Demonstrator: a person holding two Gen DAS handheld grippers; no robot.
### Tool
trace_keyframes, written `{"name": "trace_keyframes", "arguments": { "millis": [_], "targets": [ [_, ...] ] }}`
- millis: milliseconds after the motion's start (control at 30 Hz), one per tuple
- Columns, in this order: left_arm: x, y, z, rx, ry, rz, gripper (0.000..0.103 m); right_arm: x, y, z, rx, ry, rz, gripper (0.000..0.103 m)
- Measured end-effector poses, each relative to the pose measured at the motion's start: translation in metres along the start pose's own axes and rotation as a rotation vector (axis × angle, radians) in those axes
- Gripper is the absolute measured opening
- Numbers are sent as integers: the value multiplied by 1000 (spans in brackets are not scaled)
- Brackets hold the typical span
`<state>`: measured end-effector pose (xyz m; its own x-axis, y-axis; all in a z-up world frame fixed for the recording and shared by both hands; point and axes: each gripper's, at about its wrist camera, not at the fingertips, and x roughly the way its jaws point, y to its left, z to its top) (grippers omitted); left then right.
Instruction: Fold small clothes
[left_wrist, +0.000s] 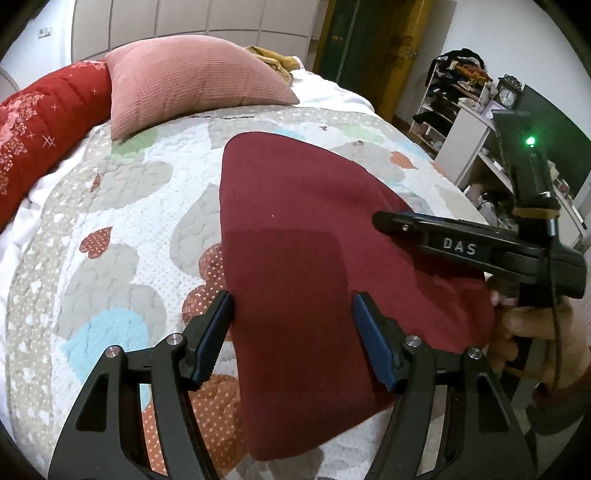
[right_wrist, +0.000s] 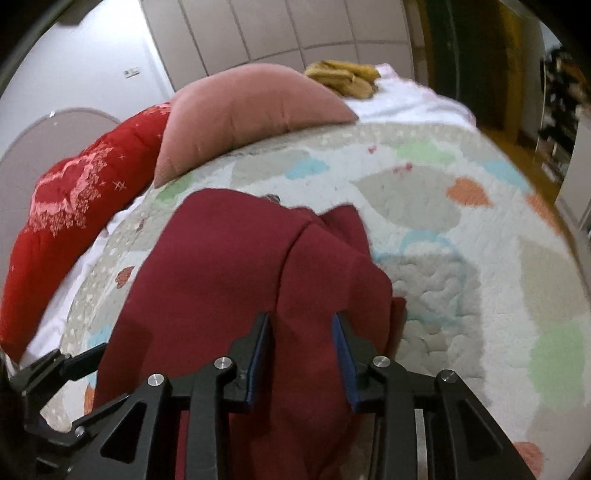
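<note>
**A:** What do you have on the left camera?

**B:** I see the maroon garment (left_wrist: 314, 236) lying on the heart-patterned quilt (left_wrist: 122, 229). My left gripper (left_wrist: 293, 314) hangs over its near part with the jaws standing wide apart. The blue pads (left_wrist: 373, 343) touch no cloth that I can see; the fabric lies flat beneath them, and a darker patch falls across it between the fingers.

**A:** And the right one?

**B:** From the left camera my right gripper (left_wrist: 384, 219) comes in from the right side, seen edge-on over the garment's right part, with a hand (left_wrist: 532, 332) on its handle. From its own camera the right gripper (right_wrist: 301, 332) sits low over the garment (right_wrist: 229, 273), jaws partly apart. Cloth runs between the blue pads (right_wrist: 343, 354), but I cannot tell whether they press on it or only straddle it.

**A:** How does the garment lie?

**B:** On the right camera its right edge is bunched and raised in a ridge, with a flap standing up at the far end. The left part lies smoother on the quilt (right_wrist: 461, 258). That picture is somewhat blurred.

**A:** Anything around it?

**B:** A pink pillow (left_wrist: 192, 81) and a red blanket (left_wrist: 40, 133) lie at the far-left side of the bed, well apart from the garment. A yellow cloth (right_wrist: 343, 79) lies behind the pillow.
</note>
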<state>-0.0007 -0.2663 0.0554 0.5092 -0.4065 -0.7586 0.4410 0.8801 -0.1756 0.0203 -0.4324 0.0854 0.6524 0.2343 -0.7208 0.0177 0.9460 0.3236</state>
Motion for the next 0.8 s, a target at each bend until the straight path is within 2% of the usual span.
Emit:
{"name": "trace_keyframes", "arguments": {
  "millis": [167,333,500,633,800],
  "targets": [
    [2,-1,-1,-10,6,6,70,1,1,0,-26,-11,-4,34],
    [1,1,-1,-18,6,5,70,-28,11,-5,-51,-23,-29,33],
    [1,2,-2,-22,4,4,70,-60,19,-28,-68,-46,-19,33],
    [2,3,-2,-32,9,-6,71,-41,14,-53,-82,12,-63,36],
    [-5,23,5,-87,18,-101,71,-44,-2,-50,-15,-1,19,43]
  ]
}}
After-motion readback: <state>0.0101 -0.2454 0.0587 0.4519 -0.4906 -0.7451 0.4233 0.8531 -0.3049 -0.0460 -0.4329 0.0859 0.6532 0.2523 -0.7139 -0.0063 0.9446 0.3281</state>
